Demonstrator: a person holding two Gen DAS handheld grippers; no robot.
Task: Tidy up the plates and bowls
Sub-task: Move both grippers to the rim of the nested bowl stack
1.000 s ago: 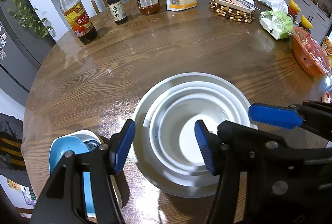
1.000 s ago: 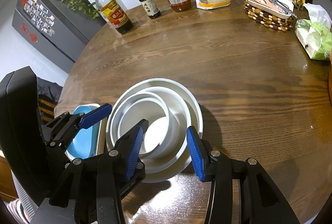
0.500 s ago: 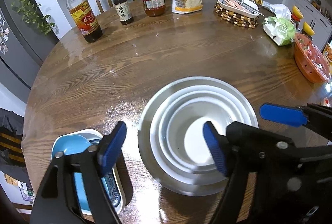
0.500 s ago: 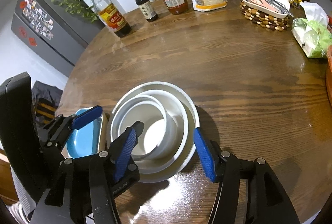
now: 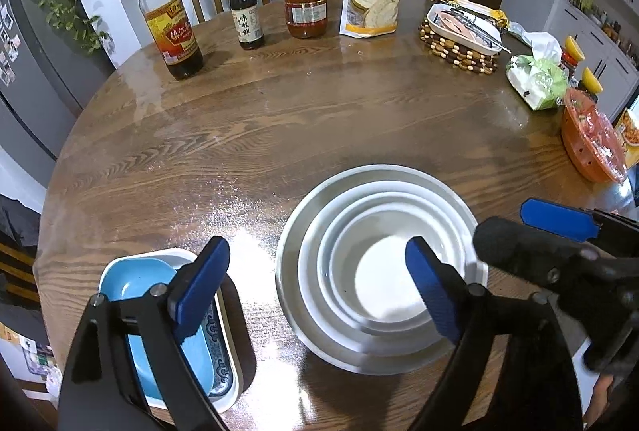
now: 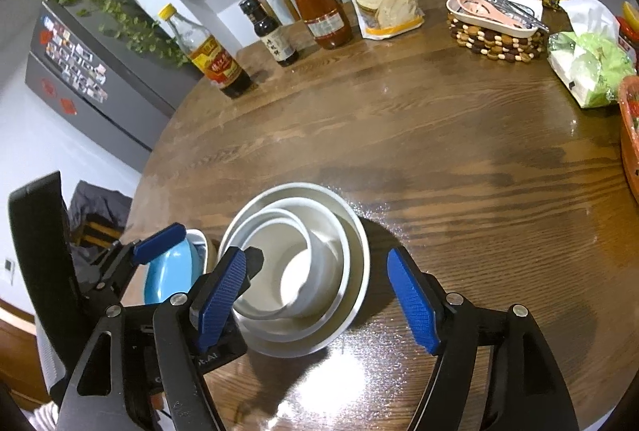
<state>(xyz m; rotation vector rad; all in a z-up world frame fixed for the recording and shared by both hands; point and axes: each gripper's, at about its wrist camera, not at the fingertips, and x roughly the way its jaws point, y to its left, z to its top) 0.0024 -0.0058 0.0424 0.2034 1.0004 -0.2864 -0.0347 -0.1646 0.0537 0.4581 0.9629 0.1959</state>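
Left wrist view: left claw (image 5: 315, 291) released, jaws wide apart, holding nothing, above the near edge of the round wooden worktop (image 5: 279, 119). Nested white bowls (image 5: 379, 271) sit on the worktop between its pads; blue dish (image 5: 135, 279) in a white tray just left of them.

Right wrist view: right claw (image 6: 319, 301) also released, empty, above the bowl stack (image 6: 303, 263). Bottles (image 6: 207, 51) stand at the far edge.
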